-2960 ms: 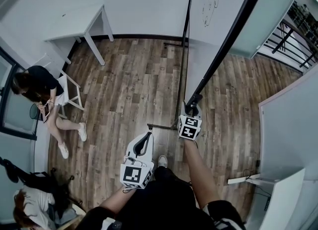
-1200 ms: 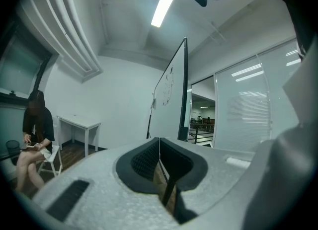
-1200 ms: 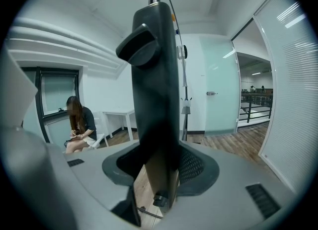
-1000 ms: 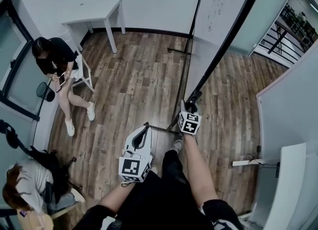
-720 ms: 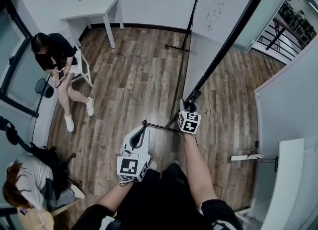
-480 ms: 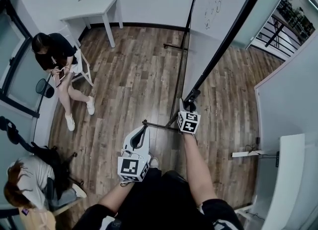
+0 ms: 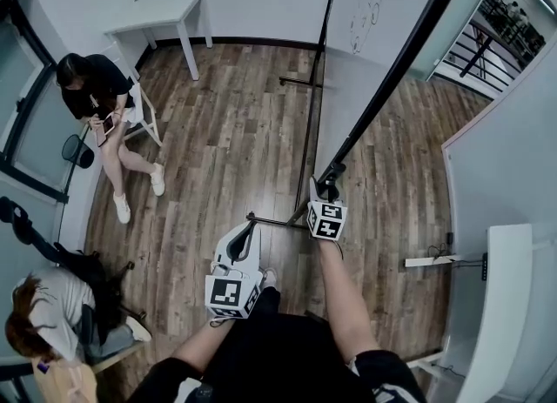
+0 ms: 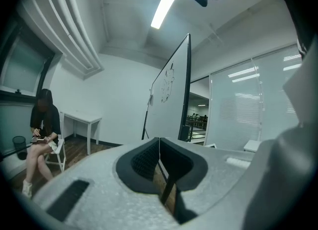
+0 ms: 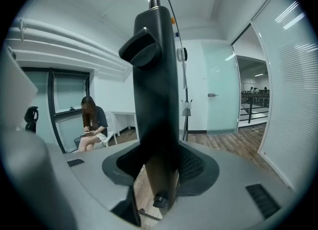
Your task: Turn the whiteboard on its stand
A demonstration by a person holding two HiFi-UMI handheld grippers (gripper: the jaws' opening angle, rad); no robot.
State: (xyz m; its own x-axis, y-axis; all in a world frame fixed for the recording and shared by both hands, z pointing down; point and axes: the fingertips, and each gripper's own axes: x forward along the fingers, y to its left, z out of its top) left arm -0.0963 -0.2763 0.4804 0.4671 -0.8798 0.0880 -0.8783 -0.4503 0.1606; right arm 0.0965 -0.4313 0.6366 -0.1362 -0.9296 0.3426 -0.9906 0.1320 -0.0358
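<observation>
The whiteboard (image 7: 361, 18) hangs tilted in its black frame (image 7: 392, 70), with scribbles on its white face. Its stand has a thin black post (image 7: 311, 127) and a foot bar (image 7: 271, 219) on the wood floor. My right gripper (image 7: 324, 189) is shut on the frame's near end; in the right gripper view the black frame bar (image 9: 155, 105) with its knob (image 9: 140, 48) fills the jaws of the right gripper (image 9: 158, 167). My left gripper (image 7: 256, 231) hangs lower left, shut and empty, its jaws pressed together. The left gripper (image 8: 159, 148) faces the whiteboard (image 8: 171, 100).
A white table (image 7: 161, 20) stands against the far wall. A person (image 7: 94, 97) sits on a chair at the left, and another person (image 7: 43, 332) is at the bottom left. A white partition (image 7: 500, 166) and a power strip (image 7: 430, 260) lie to the right.
My right gripper, still shut on the frame, has drifted slightly left and down with the board's near end. The left gripper has barely moved.
</observation>
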